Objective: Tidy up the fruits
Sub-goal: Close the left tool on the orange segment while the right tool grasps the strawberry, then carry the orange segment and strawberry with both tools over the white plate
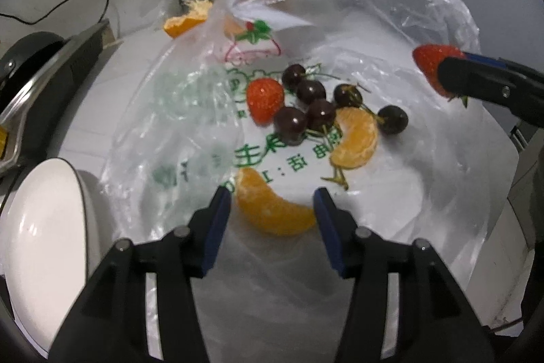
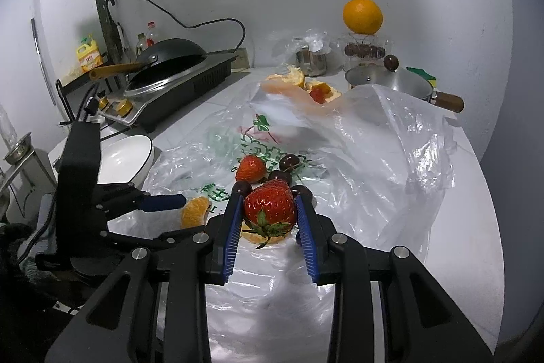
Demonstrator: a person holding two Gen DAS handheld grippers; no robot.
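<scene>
Nearest my left tool (image 1: 272, 213), its blue pads stand spread with an orange segment (image 1: 272, 210) lying between them on the plastic bag (image 1: 391, 227); the pads are not pressing on it. No earlier view lets me say more of that tool. My right tool (image 2: 270, 210) is pinching a strawberry (image 2: 269, 205) between its ribbed pads, green leaves toward the camera, lifted clear of the bag. In the left wrist view that same held berry shows at the right edge, well apart from the fruit pile.

Just beyond the left tool, on the bag's green and red print, lies a second orange segment (image 1: 357, 138). Touching it is a cluster of dark cherries (image 1: 312, 111), stems tangled, with one cherry a little to the right. A second strawberry (image 1: 264, 99) rests against the left of the cluster.

A white bowl (image 1: 44, 227) sits at the left edge of the white worktop (image 2: 476, 227), beside the bag. Farther back, orange peel (image 2: 289, 79) lies near the bag's far end, something red among it. A steel pot (image 2: 391, 84) with a wooden handle stands to the right, a black wok (image 2: 170, 57) on a cooktop to the left. Against the wall, a whole orange (image 2: 362, 15) sits on top of a clear box of dark fruit.
</scene>
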